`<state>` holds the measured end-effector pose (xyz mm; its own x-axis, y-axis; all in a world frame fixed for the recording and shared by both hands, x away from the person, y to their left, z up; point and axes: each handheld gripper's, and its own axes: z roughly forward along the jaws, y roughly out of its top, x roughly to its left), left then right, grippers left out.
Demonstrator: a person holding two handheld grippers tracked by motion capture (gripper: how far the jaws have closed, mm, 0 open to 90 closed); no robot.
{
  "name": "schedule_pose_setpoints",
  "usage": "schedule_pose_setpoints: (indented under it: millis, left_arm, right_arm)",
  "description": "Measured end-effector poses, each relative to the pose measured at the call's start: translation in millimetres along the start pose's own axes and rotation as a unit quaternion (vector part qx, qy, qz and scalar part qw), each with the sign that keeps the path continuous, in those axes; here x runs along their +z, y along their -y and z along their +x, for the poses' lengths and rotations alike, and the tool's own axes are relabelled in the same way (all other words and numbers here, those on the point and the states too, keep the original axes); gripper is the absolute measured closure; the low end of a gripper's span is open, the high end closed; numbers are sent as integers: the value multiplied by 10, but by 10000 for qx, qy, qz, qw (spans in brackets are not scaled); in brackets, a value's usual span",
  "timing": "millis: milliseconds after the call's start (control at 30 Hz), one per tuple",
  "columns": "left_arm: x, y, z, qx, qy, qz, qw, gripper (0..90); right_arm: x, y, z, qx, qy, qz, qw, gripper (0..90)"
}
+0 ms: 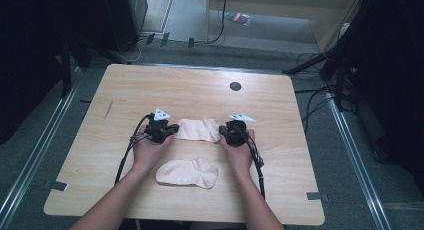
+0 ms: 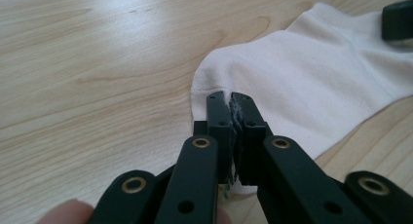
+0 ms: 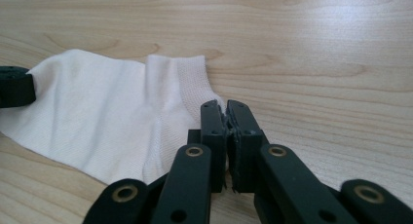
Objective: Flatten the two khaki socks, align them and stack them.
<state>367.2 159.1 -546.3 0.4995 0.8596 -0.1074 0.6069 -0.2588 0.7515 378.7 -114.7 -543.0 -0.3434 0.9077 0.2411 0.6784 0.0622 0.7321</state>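
While a person's two forearms come in from the near edge of the light wooden bench, each hand holds a black gripper at one end of a pale sock that lies flat near the middle of the bench. The left gripper sits at the sock's left end, and in the left gripper view its jaws stand pressed together with a thin fold of the sock's fabric caught between them at the rounded end; the weave bunches slightly at the pinch. The right gripper sits at the sock's right end, and in the right gripper view its jaws are likewise closed tight, nipping the edge of the sock just beside the ribbed cuff. In each gripper view the tip of the other gripper shows as a dark block at the far end of the sock, so the sock spans the gap between the two. The sock rests on the wood, with only slight wrinkles across it. A second sock of the same pale colour lies on the bench nearer the person, between the two wrists, apart from the first one and touched by neither gripper. A grey three-cornered plate tops each gripper, and a black cable trails back along each forearm toward the near edge. A small dark round cap sits in the bench top farther back, well apart from the socks.
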Motion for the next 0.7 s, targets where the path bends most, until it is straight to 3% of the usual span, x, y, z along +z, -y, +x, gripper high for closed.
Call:
schedule_pose_setpoints:
  millis: [67, 200, 300, 500, 700]
  left_arm:
    - [-66, 22, 37, 38, -58, -20, 10000, 898]
    - [-260, 92, 162, -117, -63, -165, 9998, 900]
    - [-464, 136, 193, 40, -45, -285, 9996, 900]
    - [-881, 238, 122, 101, 48, -602, 9981, 900]
    - [-1141, 418, -24, 95, 245, -698, 9972, 900]
  right_arm:
    - [-38, -4, -11, 1, -53, -62, 10000, 885]
    - [-157, -12, -26, -82, -106, -123, 9998, 894]
    - [-271, -15, -23, -90, -200, -207, 9995, 897]
    - [-533, -5, 112, -198, -445, -273, 9984, 898]
    - [-811, 102, 218, -311, -611, -317, 9971, 898]
